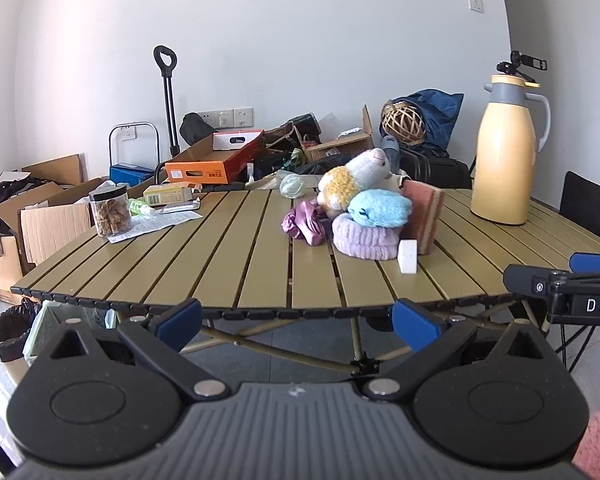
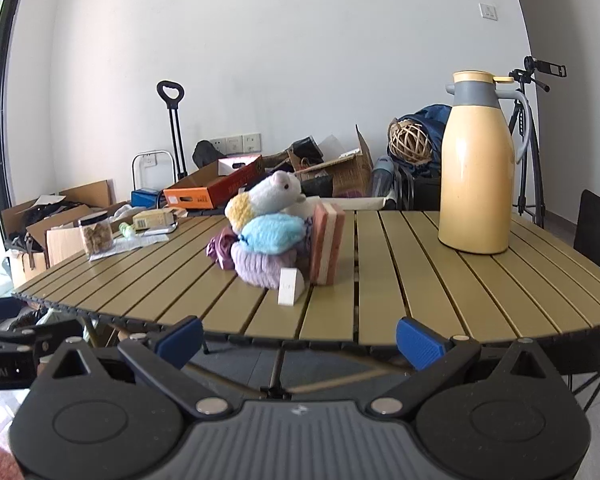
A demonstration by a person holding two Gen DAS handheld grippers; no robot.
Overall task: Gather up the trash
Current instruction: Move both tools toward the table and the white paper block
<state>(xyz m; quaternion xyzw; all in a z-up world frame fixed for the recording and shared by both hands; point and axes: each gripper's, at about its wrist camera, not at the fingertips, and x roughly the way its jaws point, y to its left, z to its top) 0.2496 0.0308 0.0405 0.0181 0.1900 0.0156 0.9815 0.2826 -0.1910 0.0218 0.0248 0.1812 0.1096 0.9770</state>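
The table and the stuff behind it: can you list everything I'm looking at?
slatted table: one, olive, centre
thermos jug: one, yellow with grey collar, table's right
plush toys: heap, white, blue, lilac, mid-table
purple cloth: one, left of heap
sponge: one, pink, upright, right of heap
white block: one, before heap
jar: one, clear, black lid, table's left
orange box: one, behind table
bin: one, black-lined, floor left
left gripper: open, blue pads
right gripper: open, blue pads

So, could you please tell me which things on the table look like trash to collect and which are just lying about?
Likely trash:
- printed paper sheet
- small cardboard box
- bin with black liner, for the trash

Just lying about:
- yellow thermos jug
- plush toys
- jar of snacks
- sponge
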